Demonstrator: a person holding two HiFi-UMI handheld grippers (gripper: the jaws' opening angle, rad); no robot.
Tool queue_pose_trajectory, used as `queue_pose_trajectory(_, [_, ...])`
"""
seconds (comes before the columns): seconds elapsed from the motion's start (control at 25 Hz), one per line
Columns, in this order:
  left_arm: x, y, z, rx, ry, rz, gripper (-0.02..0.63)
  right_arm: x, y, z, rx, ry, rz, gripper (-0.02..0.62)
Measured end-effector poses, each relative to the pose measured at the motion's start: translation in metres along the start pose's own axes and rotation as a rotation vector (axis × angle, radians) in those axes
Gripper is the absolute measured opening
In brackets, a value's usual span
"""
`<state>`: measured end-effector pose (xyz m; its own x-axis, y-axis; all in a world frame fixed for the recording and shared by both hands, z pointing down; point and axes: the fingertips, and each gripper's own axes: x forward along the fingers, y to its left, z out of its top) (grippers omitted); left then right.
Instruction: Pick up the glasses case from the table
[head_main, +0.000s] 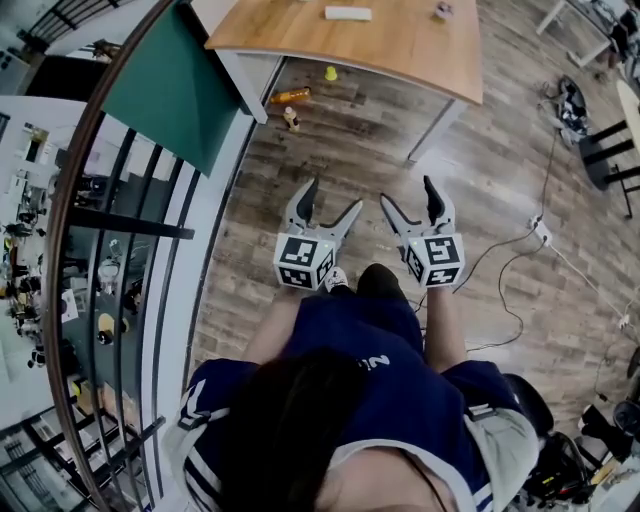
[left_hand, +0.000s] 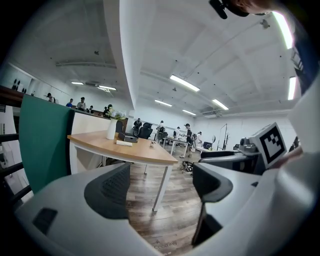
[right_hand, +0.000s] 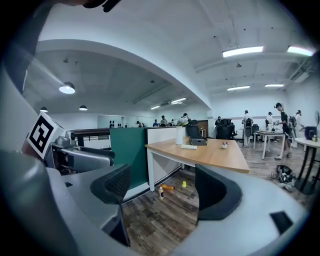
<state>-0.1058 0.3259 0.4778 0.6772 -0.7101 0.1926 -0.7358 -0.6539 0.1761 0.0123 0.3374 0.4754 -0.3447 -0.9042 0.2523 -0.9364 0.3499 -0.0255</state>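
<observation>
A flat white oblong thing (head_main: 347, 13), possibly the glasses case, lies on the wooden table (head_main: 400, 50) far ahead of me. It also shows in the left gripper view (left_hand: 124, 143) and the right gripper view (right_hand: 189, 146), beside a black box (right_hand: 198, 141) and a white vase (right_hand: 179, 135). My left gripper (head_main: 332, 197) and right gripper (head_main: 408, 193) are held side by side over the wood floor, well short of the table. Both stand open and hold nothing (left_hand: 160, 187) (right_hand: 164, 189).
Under the table lie a yellow cup (head_main: 330, 73), an orange bottle (head_main: 290, 96) and a small bottle (head_main: 291, 120). A green partition (head_main: 170, 80) and a black railing (head_main: 130, 250) run along the left. Cables and a power strip (head_main: 540, 232) lie on the floor to the right.
</observation>
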Motion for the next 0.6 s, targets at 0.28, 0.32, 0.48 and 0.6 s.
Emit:
queue_pose_trajectory(0.28, [0.018, 0.01, -0.01, -0.005, 0.034, 0.001, 0.391, 0.015, -0.009, -0.014, 0.001, 0.051, -0.006, 0.379])
queue_pose_trajectory(0.32, [0.023, 0.012, -0.011, -0.006, 0.04, 0.003, 0.391, 0.019, -0.012, -0.015, 0.001, 0.056, -0.003, 0.379])
queue_pose_trajectory(0.48, [0.05, 0.023, -0.012, -0.001, 0.063, 0.023, 0.391, 0.048, -0.035, -0.017, 0.007, 0.07, 0.023, 0.376])
queue_pose_trajectory(0.6, [0.075, 0.038, -0.009, -0.005, 0.085, 0.054, 0.39, 0.079, -0.056, -0.018, 0.021, 0.081, 0.047, 0.35])
